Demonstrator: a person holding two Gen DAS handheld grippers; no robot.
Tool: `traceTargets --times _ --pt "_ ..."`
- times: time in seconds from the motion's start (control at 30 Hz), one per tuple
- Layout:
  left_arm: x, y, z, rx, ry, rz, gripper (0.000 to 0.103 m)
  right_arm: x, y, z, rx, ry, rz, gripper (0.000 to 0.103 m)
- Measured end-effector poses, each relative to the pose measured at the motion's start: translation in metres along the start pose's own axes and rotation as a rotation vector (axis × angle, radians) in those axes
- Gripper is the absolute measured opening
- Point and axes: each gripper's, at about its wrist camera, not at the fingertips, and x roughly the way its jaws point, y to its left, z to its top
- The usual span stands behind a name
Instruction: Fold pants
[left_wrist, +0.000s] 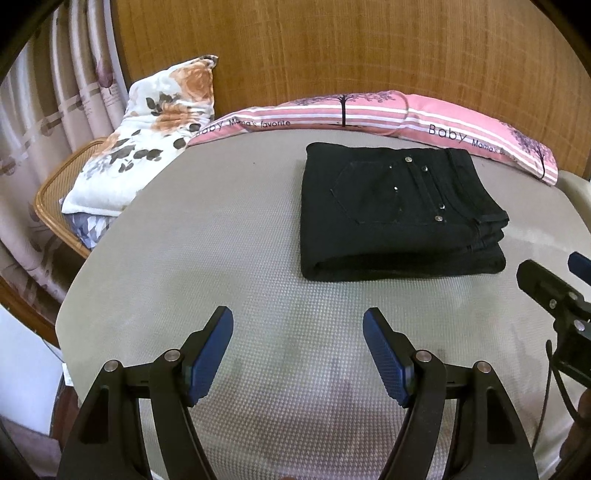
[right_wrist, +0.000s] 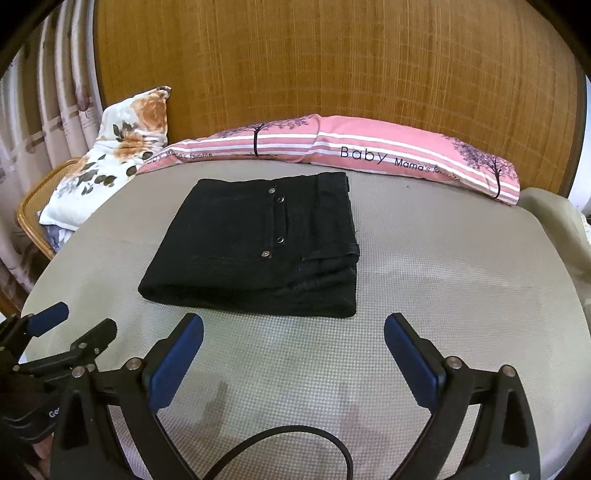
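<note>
Left wrist view: wide grey textured mattress (left_wrist: 221, 229) across most of frame, wood-grain headboard (left_wrist: 351, 48) behind, striped curtain (left_wrist: 55, 92) far left. Long pink striped pillow (left_wrist: 424, 114) w/ "Baby Mama's favorite" print along back edge; floral pillow (left_wrist: 147, 129) propped at left over rattan chair (left_wrist: 48, 192). Black pants (left_wrist: 399, 210) folded into thick rectangular stack, lying flat on mattress right of centre, rear pocket and metal rivets up, waistband toward right. Left gripper (left_wrist: 297, 350) low in foreground, blue pads spread wide, nothing between them; pants ahead and to the right, well apart from fingertips. Right gripper (left_wrist: 554, 291) only partly seen at right edge, just beside near-right corner of stack, no contact visible.

Right wrist view: same mattress (right_wrist: 443, 277), headboard (right_wrist: 332, 55), pink pillow (right_wrist: 369, 147), floral pillow (right_wrist: 122, 147), chair (right_wrist: 29, 210). Extra here: pale cushion-like edge (right_wrist: 546, 210) at far right, black cable (right_wrist: 295, 439) looping in front of lens, layered fold edges of pants (right_wrist: 258, 247) clearer at near-right corner. Right gripper (right_wrist: 293, 347) spread wide, empty; near edge of stack just ahead of left fingertip, mostly left of centre. Left gripper (right_wrist: 74, 328) at lower left, near pants' near-left corner, apart from cloth, pads parted.
</note>
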Motion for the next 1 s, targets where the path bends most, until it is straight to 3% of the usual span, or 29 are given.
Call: traceTargets --times 0.53,1.0 --pt "0.000 -0.005 -0.002 0.010 0.003 -0.001 0.073 0.000 -0.010 -0.001 0.064 0.025 -0.009 0.097" --pt "-0.004 -0.009 -0.008 0.001 0.009 -0.002 0.073 -0.002 -0.004 -0.005 0.018 0.032 -0.004 0.097"
